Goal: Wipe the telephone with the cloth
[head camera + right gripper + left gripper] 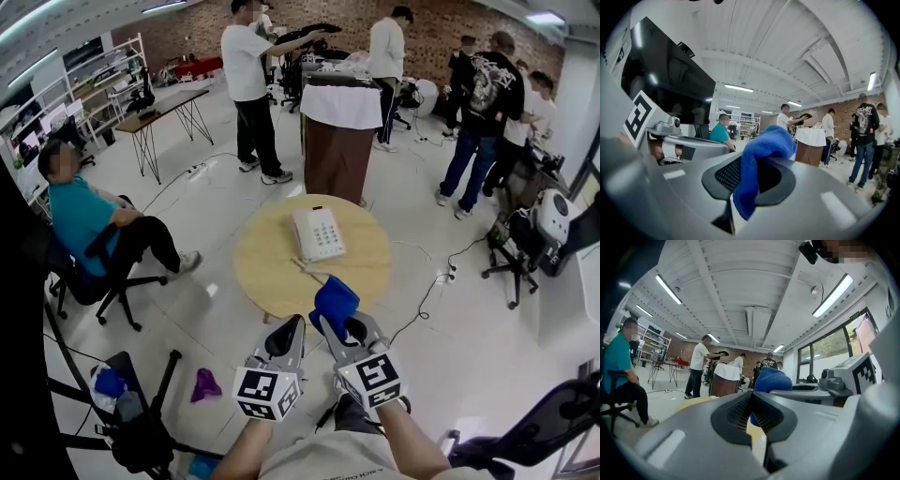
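A white telephone (318,233) lies on the round wooden table (272,272), toward its far side, with a thin cord trailing to the near edge. My right gripper (333,323) is shut on a blue cloth (334,303), which bunches up above the jaws at the table's near rim. From the right gripper view the blue cloth (757,159) hangs pinched between the pads. My left gripper (292,328) sits beside it to the left, shut with nothing in it. In the left gripper view the left gripper (751,401) has its pads together, and the blue cloth (771,379) shows beyond them.
A seated person in a teal shirt (84,220) is at the left on an office chair. A brown stand with a white cover (339,131) is behind the table, with several people standing around it. A purple rag (205,384) and cables lie on the floor.
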`<control>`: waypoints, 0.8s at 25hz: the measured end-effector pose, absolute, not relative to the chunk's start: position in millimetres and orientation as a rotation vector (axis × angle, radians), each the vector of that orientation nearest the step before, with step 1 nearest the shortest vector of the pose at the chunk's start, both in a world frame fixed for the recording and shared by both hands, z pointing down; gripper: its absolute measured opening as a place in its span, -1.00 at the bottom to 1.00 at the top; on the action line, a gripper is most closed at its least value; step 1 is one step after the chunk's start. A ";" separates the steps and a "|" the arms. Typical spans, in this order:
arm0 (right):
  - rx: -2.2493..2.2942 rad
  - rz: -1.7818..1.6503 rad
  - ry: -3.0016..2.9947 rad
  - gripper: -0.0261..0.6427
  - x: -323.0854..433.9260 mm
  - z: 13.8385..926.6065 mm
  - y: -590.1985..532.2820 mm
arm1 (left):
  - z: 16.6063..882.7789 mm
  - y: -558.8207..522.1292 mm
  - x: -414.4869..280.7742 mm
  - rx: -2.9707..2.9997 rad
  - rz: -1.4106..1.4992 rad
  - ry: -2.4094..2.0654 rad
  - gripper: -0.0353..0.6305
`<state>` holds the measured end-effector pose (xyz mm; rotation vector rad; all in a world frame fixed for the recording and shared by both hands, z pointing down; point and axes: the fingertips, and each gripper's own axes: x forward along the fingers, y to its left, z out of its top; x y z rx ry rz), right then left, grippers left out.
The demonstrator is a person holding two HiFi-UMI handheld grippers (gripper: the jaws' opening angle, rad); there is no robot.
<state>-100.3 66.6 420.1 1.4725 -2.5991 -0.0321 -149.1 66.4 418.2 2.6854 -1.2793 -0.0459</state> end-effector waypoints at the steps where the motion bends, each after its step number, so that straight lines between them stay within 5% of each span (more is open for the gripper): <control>1: 1.466 -0.030 -2.601 -0.73 -98.0 420.8 60.2 | 419.2 59.5 -146.6 2.679 -0.046 -1.283 -0.89; 20: 1.375 0.032 -2.641 -0.73 -53.0 430.2 -51.3 | 430.7 -59.1 -90.3 2.617 0.015 -1.318 -0.89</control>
